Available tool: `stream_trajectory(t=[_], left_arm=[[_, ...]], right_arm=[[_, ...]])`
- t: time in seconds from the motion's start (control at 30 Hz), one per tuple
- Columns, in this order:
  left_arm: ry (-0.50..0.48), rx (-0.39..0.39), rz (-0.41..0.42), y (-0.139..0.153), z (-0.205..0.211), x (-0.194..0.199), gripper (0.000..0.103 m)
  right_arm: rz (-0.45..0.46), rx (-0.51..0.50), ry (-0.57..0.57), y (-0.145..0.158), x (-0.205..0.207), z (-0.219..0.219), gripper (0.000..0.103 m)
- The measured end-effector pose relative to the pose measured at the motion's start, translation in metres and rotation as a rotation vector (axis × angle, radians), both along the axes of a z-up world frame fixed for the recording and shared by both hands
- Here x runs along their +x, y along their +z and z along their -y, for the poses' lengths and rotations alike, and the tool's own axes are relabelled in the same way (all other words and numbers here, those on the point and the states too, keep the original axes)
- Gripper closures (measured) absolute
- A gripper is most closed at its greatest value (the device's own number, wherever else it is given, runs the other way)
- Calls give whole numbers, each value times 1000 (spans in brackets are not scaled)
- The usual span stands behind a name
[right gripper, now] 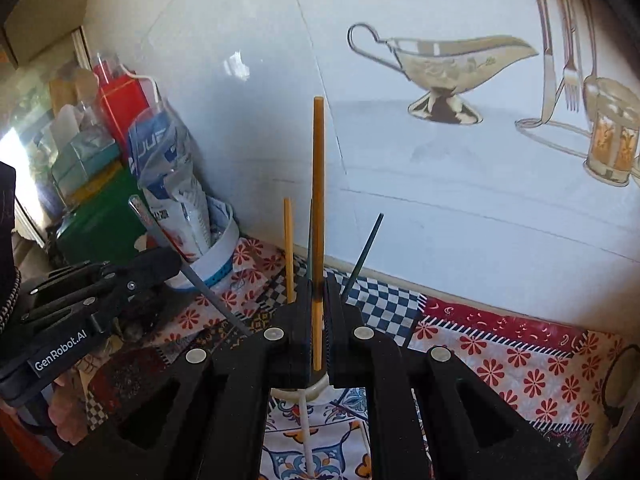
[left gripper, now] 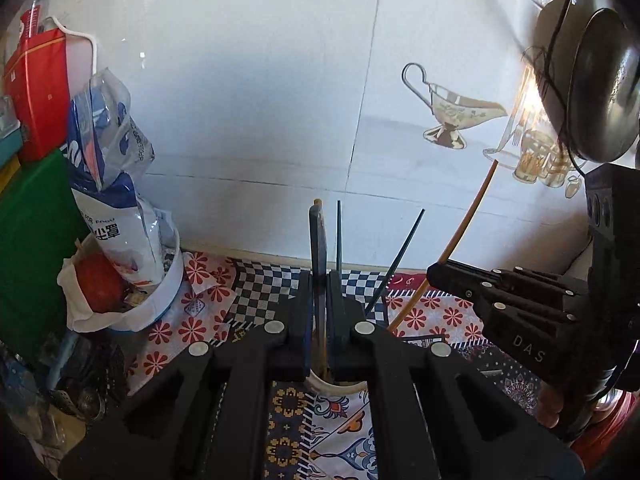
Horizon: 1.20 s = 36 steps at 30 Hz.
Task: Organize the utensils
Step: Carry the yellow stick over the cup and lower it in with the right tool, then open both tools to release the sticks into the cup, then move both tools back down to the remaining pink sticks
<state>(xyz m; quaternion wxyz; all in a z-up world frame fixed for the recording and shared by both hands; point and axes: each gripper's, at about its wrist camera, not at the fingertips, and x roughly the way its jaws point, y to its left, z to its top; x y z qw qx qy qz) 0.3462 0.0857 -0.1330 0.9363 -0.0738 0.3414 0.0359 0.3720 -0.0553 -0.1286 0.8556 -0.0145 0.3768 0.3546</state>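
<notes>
The L gripper point(left gripper: 319, 308) is pressed together on a flat metal utensil handle point(left gripper: 318, 240), long axis upright, top end toward the tiled wall point(left gripper: 240, 100). Just below the jaws is the rim of a white cup point(left gripper: 320, 385), standing on the patterned cloth point(left gripper: 452, 316).

The R gripper point(right gripper: 318, 312) pinches a wooden chopstick point(right gripper: 318, 184), also upright, lower end going down to the cup point(right gripper: 320, 385). A 2nd wooden chopstick point(right gripper: 288, 248) stands just left of it; dark chopsticks point(right gripper: 366, 248) lean to the right, out of the cup.

Room: wall is near behind the cup. On the left a white tub w/ bags point(left gripper: 168, 280) and boxes point(left gripper: 38, 92) crowd the corner. Right of the cup the cloth is more open. The 2 grippers are near each other, both over the cup.
</notes>
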Motion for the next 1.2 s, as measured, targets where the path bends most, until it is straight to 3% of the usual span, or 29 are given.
stream_trajectory(t=[0.43,0.63,0.8,1.2], left_arm=[[-45,-26,-86,-23,8,9,99],[-49,-25,-71,-13,11,1,98],[-49,-15,-51,0,15,-13,94],[-53,45,-31,10,27,-61,52]], right_arm=[[-108,-101,60,-23,8,2,98],[-60,-123,54,-8,-1,-4,97],[-34,-91,26,10,-12,7,86],[81,-67,-91,44,-55,59,64]])
